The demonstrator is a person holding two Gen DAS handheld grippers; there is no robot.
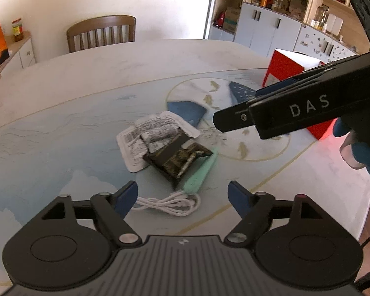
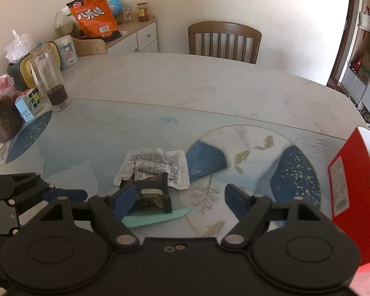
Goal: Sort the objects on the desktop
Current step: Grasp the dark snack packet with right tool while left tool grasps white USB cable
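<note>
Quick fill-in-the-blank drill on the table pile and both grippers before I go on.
1. The dark packet lies partly on a mint-green ____.
2. The white cable lies coiled on the ____.
3. Both the left gripper and the right gripper are ____.
4. The box at the table's right is ____.

Missing words: case; table; open; red
</note>
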